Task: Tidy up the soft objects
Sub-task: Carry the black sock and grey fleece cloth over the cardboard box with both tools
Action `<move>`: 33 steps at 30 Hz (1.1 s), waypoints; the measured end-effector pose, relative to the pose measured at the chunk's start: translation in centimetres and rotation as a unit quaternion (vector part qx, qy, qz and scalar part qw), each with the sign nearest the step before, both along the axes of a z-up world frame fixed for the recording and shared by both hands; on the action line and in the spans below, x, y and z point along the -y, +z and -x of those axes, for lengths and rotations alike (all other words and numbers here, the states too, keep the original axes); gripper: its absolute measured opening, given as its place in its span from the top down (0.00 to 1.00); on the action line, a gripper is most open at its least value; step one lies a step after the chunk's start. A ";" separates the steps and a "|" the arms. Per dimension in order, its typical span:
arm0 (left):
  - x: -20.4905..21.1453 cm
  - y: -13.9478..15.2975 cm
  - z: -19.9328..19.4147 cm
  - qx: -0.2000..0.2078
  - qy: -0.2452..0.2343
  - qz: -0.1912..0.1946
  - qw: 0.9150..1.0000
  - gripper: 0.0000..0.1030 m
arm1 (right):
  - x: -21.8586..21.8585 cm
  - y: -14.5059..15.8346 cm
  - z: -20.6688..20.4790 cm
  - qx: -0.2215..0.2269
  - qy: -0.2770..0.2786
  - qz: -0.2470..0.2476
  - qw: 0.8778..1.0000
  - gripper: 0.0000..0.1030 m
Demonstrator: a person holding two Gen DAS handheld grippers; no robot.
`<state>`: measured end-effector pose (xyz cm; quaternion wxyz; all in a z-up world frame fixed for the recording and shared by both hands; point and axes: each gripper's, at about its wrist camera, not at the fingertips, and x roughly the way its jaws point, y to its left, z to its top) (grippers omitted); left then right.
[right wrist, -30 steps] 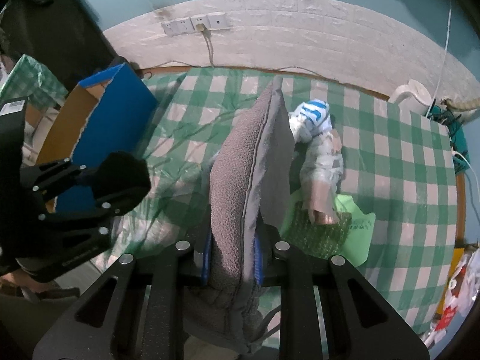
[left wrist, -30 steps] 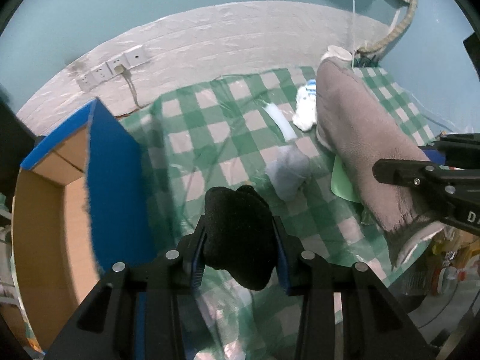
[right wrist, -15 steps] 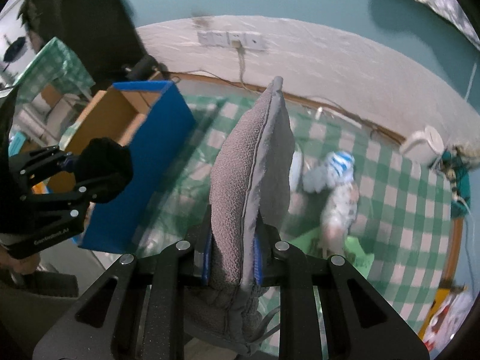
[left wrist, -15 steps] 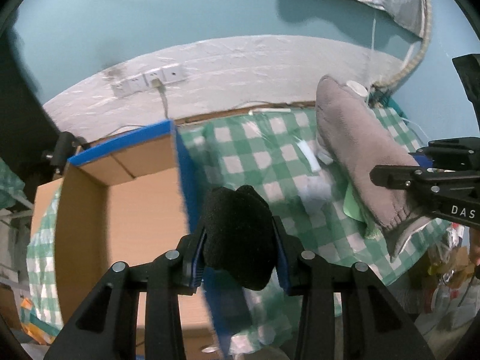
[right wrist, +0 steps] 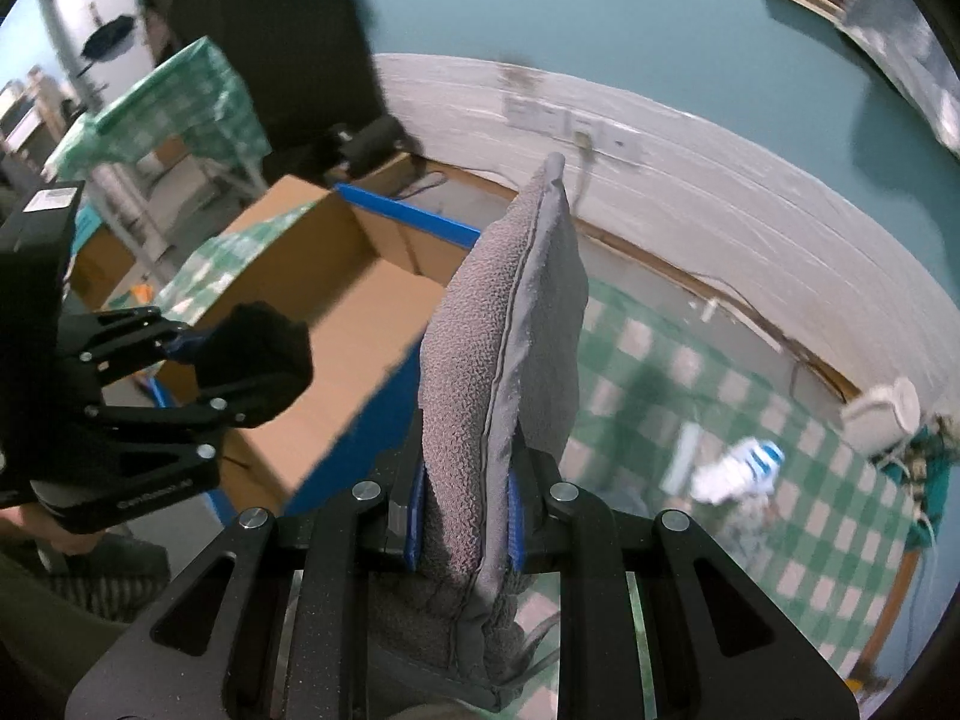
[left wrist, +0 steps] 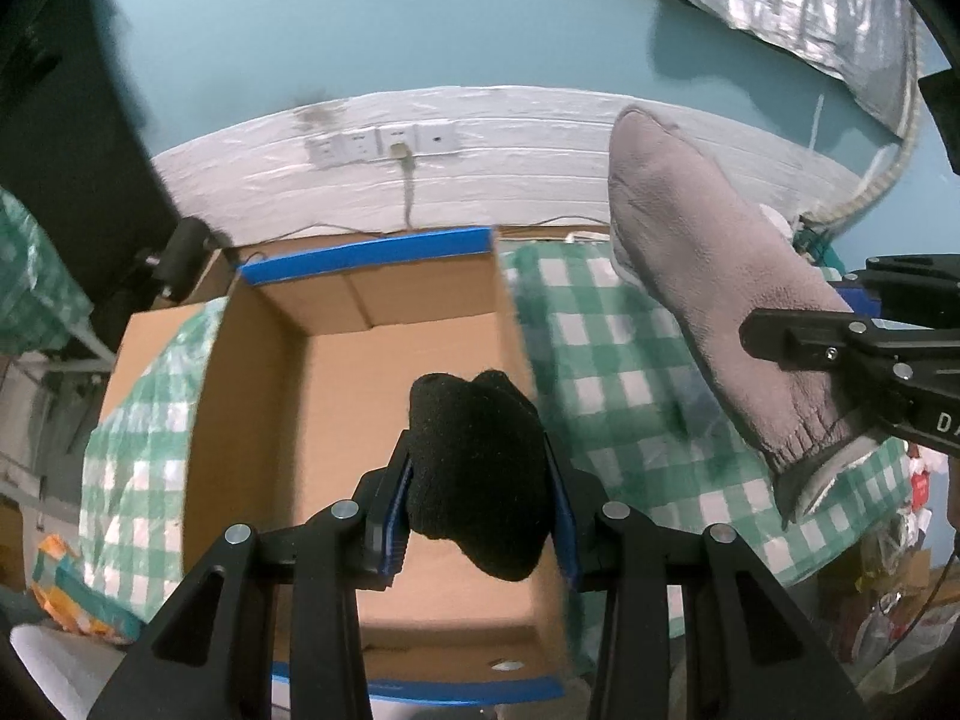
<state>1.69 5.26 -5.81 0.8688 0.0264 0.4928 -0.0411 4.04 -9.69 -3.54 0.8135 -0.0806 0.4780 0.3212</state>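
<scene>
My left gripper (left wrist: 477,480) is shut on a rolled black sock (left wrist: 480,468) and hangs over the open cardboard box (left wrist: 372,360) with blue edges. The same sock (right wrist: 255,354) and left gripper (right wrist: 180,372) show at the left of the right wrist view, above the box (right wrist: 336,324). My right gripper (right wrist: 465,480) is shut on a grey fleece slipper-sock (right wrist: 498,360) that stands up between the pads. In the left wrist view that grey piece (left wrist: 708,300) sticks out of the right gripper (left wrist: 798,348), above the green checked table (left wrist: 600,360).
A white and blue sock (right wrist: 744,465) and other pale soft items lie on the checked cloth (right wrist: 810,540) at the right. Wall sockets (left wrist: 384,141) sit on the white strip behind the box. A black bulky object (left wrist: 180,252) stands at the box's far left corner.
Both grippers have risen and swung left, from over the checked table to the box. The box's inside now fills the left wrist view. Both grips are unchanged.
</scene>
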 end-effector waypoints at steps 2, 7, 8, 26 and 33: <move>-1.0 0.0 0.1 -0.001 0.010 0.000 1.000 0.62 | -1.4 0.1 -0.2 -0.004 0.015 -0.002 1.000 0.82; -3.5 0.0 0.4 -0.001 0.038 -0.003 0.999 0.62 | -5.4 0.0 -0.4 -0.003 0.060 0.007 0.998 0.82; -4.0 0.0 0.5 0.000 0.044 -0.006 0.999 0.62 | -6.1 0.0 -0.5 -0.004 0.068 0.007 0.998 0.82; -10.4 -2.5 0.9 -0.030 0.121 -0.033 0.992 0.61 | -17.5 -3.3 -2.1 -0.054 0.146 0.029 0.987 0.82; -11.6 -4.5 1.0 -0.059 0.145 -0.033 0.987 0.53 | -18.9 -5.8 -1.5 -0.069 0.144 0.055 0.986 0.75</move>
